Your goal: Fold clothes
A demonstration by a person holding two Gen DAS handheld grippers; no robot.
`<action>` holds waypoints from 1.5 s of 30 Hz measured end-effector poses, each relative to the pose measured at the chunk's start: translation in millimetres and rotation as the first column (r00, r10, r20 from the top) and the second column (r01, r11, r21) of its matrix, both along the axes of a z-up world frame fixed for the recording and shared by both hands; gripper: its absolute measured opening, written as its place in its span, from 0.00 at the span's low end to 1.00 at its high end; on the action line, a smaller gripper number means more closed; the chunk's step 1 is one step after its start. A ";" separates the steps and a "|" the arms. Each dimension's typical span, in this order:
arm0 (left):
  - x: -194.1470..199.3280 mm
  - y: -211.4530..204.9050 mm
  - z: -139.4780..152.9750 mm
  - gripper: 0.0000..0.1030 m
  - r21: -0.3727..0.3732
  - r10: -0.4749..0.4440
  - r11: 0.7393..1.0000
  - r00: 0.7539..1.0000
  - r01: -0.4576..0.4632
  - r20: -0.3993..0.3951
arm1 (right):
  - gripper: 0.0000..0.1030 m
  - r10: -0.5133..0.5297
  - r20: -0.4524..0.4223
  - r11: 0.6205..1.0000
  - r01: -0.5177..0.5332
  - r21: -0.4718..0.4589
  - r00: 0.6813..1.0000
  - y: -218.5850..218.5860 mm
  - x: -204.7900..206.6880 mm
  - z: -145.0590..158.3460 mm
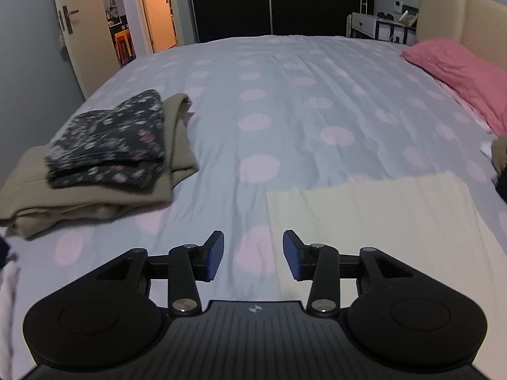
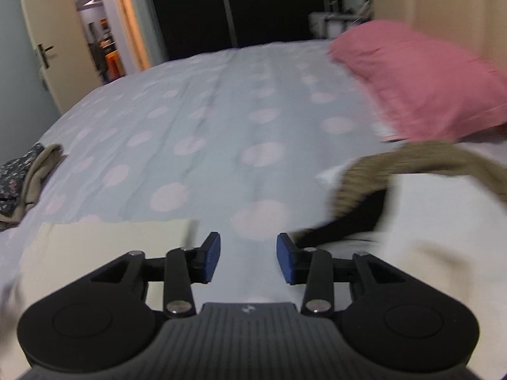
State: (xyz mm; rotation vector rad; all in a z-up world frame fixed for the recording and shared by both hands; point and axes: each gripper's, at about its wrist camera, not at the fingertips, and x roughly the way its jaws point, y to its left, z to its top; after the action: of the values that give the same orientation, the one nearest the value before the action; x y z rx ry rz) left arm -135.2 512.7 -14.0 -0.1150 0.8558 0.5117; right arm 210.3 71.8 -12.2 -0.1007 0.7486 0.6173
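Both pairs of tongs stand partly apart with nothing between the blue pads: the left tongs [image 1: 253,255] hang over the bed's dotted duvet [image 1: 285,95], and the right tongs [image 2: 248,258] hang over the same cover a little way off. Just ahead and to the right of the left tongs, running under its right finger, lies the cream garment [image 1: 380,237], flat and squared, apparently folded; in the right wrist view the same cream cloth sits ahead and to the left of the right tongs. Ahead and to the right of the right tongs is a loose heap, a tan ribbed knit [image 2: 412,164] draped over a black piece [image 2: 348,224] on white cloth [image 2: 427,253], seemingly not yet folded. Far ahead to the left of the left tongs sits the finished stack, a dark floral garment [image 1: 107,145] on top of a khaki one [image 1: 95,196]. Beyond everything, ahead and right, lies the pink pillow [image 1: 459,72]. The risks, as I judge them: if the cream piece is carried to the stack by one edge or a single layer, the fold could fall open; a low pass of either pair could drag its edge and rumple it. Reaching into the heap, the right tongs could snag the knit and the black piece together, since they overlap. The floral piece sits askew on the khaki, so a further garment dropped off-centre could tip the stack.
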 end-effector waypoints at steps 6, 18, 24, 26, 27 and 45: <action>-37.9 -16.6 8.5 0.38 -0.008 0.017 1.000 0.998 -0.018 -0.067 | 0.55 -0.178 0.052 0.984 0.179 -0.022 0.983 -98.2 -13.0 12.7; -67.5 -24.8 6.1 0.40 -0.086 0.099 0.991 0.995 -0.100 -0.021 | 0.13 -0.217 -0.027 0.976 0.217 0.008 0.976 -129.7 -19.4 0.3; -68.1 -34.2 8.3 0.40 -0.093 0.071 0.993 0.997 -0.071 0.000 | 0.09 -0.144 0.005 0.989 0.144 0.012 0.990 -108.4 -59.1 22.5; -66.1 -39.7 7.8 0.40 -0.095 0.056 0.994 0.998 -0.056 -0.003 | 0.09 -0.110 -0.004 0.994 0.110 0.023 0.994 -99.3 -77.0 26.5; -65.0 -42.4 7.5 0.40 -0.095 0.049 0.994 0.999 -0.049 -0.006 | 0.09 -0.094 -0.010 0.995 0.095 0.029 0.995 -94.3 -85.5 27.5; -63.0 -73.5 26.1 0.40 -0.097 -0.015 0.995 0.999 0.020 0.047 | 0.07 0.236 -0.188 0.955 -0.263 -0.138 0.954 -1.5 -195.2 -38.0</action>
State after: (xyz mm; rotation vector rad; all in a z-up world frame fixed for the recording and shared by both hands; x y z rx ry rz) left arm -198.2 439.2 12.0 -0.2084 0.8357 0.4491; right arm 15.0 70.3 -50.3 -0.2990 0.9595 0.8136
